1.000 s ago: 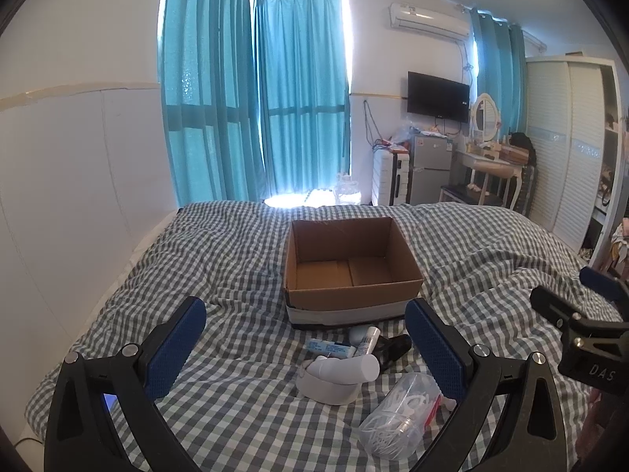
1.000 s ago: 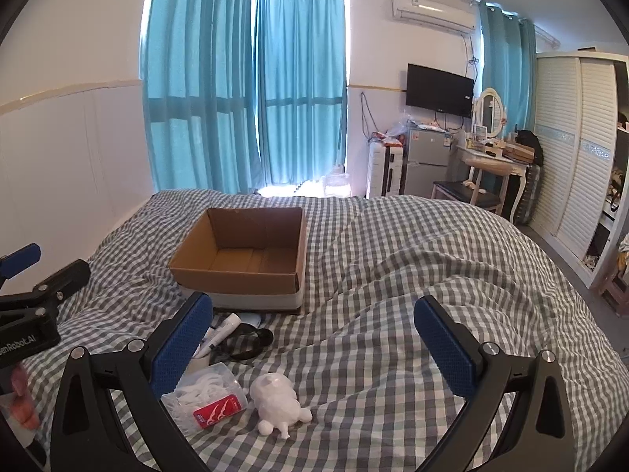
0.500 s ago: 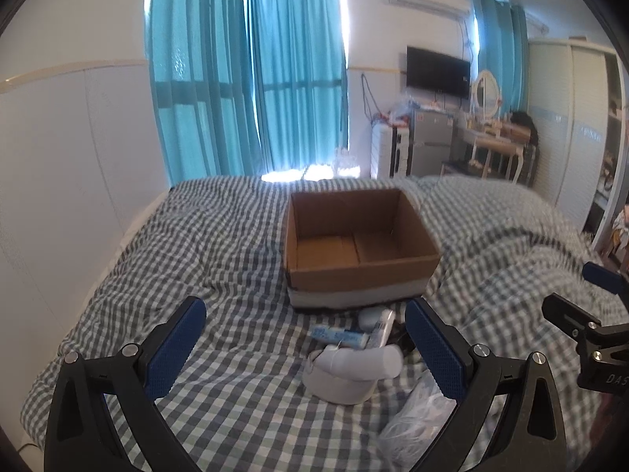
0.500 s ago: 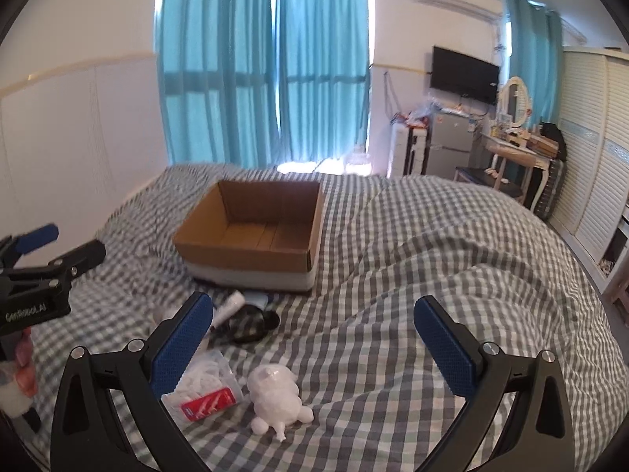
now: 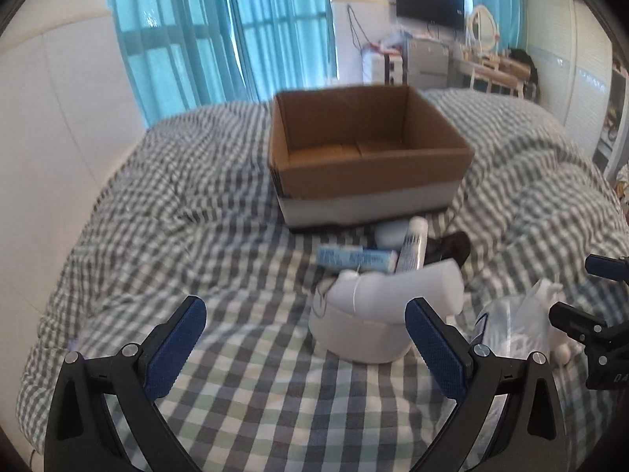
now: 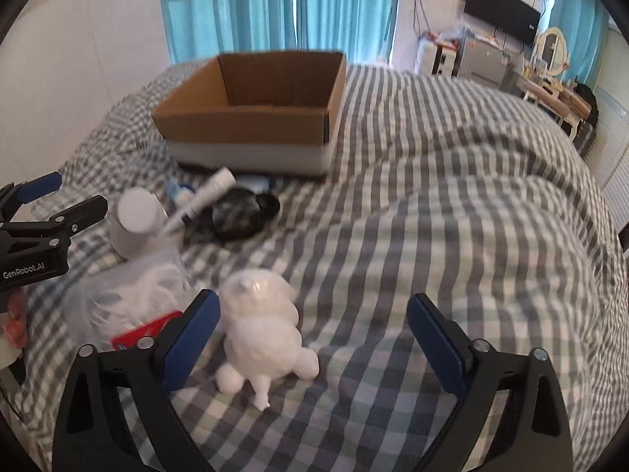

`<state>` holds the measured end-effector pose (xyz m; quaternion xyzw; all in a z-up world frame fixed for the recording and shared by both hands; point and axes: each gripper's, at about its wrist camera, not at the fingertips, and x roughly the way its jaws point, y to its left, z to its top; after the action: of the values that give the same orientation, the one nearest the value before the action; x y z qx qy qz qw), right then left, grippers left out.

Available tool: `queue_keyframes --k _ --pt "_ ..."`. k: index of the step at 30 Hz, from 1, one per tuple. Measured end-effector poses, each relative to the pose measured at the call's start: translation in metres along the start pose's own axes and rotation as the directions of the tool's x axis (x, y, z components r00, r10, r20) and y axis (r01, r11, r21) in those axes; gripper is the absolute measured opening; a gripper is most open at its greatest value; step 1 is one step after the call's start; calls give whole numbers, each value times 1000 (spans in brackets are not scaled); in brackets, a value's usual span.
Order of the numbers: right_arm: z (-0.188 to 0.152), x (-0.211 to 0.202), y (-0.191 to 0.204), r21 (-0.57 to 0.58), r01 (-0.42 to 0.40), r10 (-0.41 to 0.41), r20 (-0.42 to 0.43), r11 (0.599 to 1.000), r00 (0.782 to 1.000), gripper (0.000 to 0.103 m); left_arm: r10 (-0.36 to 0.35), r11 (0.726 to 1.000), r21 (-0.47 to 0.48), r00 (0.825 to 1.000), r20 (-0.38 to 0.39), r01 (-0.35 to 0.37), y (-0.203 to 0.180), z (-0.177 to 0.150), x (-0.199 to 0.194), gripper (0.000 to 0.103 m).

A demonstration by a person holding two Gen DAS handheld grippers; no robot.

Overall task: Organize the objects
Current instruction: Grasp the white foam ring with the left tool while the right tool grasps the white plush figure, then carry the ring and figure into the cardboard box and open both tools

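Cardboard box [image 5: 365, 157] on the checked bedspread [image 5: 157, 204], open-topped and bare inside, with the loose things piled just in front of it: white cup [image 5: 359, 334] with a white bottle [image 5: 397, 291] lying across it, blue-labelled tube [image 5: 355, 257], second tube [image 5: 412, 244], black case [image 6: 240, 216], clear bag [image 6: 129, 306] with a red card, white toy figure [image 6: 263, 330].

Left gripper [image 5: 304, 344] spread wide, holding nothing, low near the cup. Right gripper [image 6: 314, 336] likewise spread and empty, left pad just beside the toy figure.

Probably best: shift right to centre the figure between the pads, close gently on its body, not the thin legs, lift clear, then lower into the box.

Readable: "GenRobot.AI" on the left gripper's body. Tube labels too blurred.
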<state>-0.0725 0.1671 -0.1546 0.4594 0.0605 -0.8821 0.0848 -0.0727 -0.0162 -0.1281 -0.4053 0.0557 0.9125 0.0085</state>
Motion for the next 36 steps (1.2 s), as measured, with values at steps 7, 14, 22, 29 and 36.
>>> queue_keyframes --k 7,14,22,29,36 --pt "3 24 20 -92 -25 17 -84 995 996 83 -39 999 21 996 -82 41 -2 -1 23 103" --pt "7 47 32 -147 -46 23 -155 988 988 51 -117 993 2 985 -130 119 1 4 38 103" --pt "16 34 20 -91 -42 33 -95 995 995 51 -220 975 -12 955 -197 222 -7 15 66 103" --pt "23 32 8 -43 -81 78 -73 996 994 51 -260 965 -48 926 -272 257 -15 25 100 102" --pt "26 34 -1 4 -119 119 -60 993 991 51 -274 960 -31 923 -270 277 -22 27 96 86"
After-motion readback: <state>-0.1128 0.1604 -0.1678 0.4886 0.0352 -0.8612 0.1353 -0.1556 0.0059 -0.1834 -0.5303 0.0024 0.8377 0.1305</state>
